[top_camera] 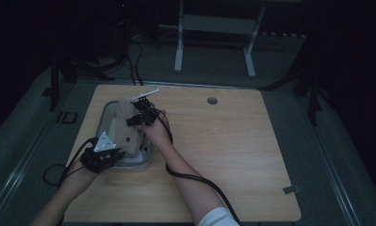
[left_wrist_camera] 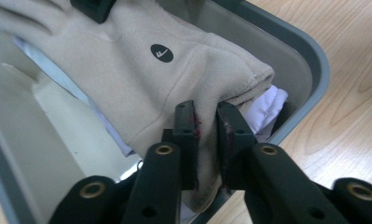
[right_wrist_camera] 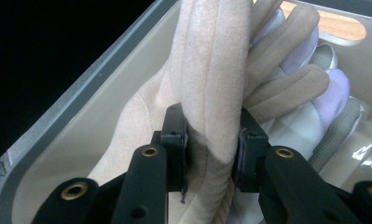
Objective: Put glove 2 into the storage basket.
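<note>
Beige fleece glove [left_wrist_camera: 141, 70] was pinched at its near cuff by left gripper [left_wrist_camera: 206, 122] and at its far fingers by right gripper [right_wrist_camera: 210, 135] — held over grey bin [left_wrist_camera: 309, 60] at table's [top_camera: 223, 141] left.

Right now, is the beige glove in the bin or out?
Partly in: beige glove, clamped by both tools, hangs inside the grey bin.

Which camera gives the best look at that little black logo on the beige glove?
The left gripper view: the black logo sits sharp on the beige glove. The high view shows the glove small and dim; the right gripper view shows its folded fabric between the jaws.
</note>
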The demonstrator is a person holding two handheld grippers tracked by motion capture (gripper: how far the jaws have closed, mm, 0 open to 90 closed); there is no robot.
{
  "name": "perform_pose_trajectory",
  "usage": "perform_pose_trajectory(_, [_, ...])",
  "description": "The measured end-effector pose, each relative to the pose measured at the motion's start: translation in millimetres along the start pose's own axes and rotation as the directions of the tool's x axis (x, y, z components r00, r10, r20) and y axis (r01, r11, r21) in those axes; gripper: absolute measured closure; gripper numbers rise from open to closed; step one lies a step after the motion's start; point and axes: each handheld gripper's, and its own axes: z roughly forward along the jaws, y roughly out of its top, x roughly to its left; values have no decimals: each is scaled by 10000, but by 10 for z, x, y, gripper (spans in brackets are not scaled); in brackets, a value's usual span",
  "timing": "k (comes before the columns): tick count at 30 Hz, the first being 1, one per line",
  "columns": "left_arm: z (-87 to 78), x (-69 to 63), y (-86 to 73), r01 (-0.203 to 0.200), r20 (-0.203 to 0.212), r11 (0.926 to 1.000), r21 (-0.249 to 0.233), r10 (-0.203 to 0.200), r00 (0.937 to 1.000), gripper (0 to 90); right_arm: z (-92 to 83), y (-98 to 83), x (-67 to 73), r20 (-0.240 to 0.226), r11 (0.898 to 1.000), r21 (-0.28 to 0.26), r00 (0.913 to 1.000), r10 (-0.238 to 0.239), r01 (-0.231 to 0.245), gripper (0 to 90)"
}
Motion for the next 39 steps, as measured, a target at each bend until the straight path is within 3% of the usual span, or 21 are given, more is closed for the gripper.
perform_pose_trajectory(2, [21,-17,3,8,169,10000,70,-9,9999,761,0,-4,-1,10,10000,-23,10000,-44,44,687])
perform_pose_trajectory(5, [16,-27,18,-5,48,10000,-21,6,10000,621,-34,-12,-21,56,9989,-232,9992,-394,395,556])
perform_pose_trajectory(8, [12,-25,29,155,127,9998,-100,-154,9998,580,-130,-3,-48,250,9974,-445,9981,-561,572,447])
perform_pose_trajectory(10, [-8,-18,34,246,322,9993,-294,-237,9992,532,-194,6,-67,245,9956,-477,9966,-792,803,369])
perform_pose_trajectory(14, [-83,-28,68,437,439,9964,-722,-406,9982,455,-286,8,-75,320,9922,-419,9927,-1165,1178,310])
perform_pose_trajectory(15, [-98,-41,75,340,274,9961,-819,-319,9991,382,-337,-6,-76,178,9884,-240,9886,-1494,1498,238])
perform_pose_trajectory(16, [-111,-52,83,311,20,9950,-946,-311,9995,329,-359,-15,-74,260,9879,-242,9879,-1528,1534,209])
perform_pose_trajectory(19, [-140,-53,94,717,3,9840,-1631,-727,9974,226,-420,-59,-76,423,9778,-330,9778,-2053,2067,169])
perform_pose_trajectory(21, [-144,-59,103,929,73,9784,-1848,-931,9956,151,-460,-95,-80,234,9732,-435,9741,-2249,2257,168])
perform_pose_trajectory(23, [-143,-78,110,1079,298,9719,-2093,-1040,9941,150,-502,-137,-83,228,9681,-448,9691,-2457,2465,168])
perform_pose_trajectory(28, [-106,-185,149,1146,599,9643,-2386,-1032,9929,146,-612,-253,-113,309,9646,-499,9657,-2576,2589,168])
perform_pose_trajectory(31, [-85,-222,170,1081,652,9638,-2437,-949,9934,146,-644,-288,-127,286,9626,-522,9639,-2648,2660,168])
perform_pose_trajectory(39, [30,-410,242,1010,1267,9652,-2410,-719,9893,146,-806,-493,-148,367,9535,-633,9554,-2930,2948,170])
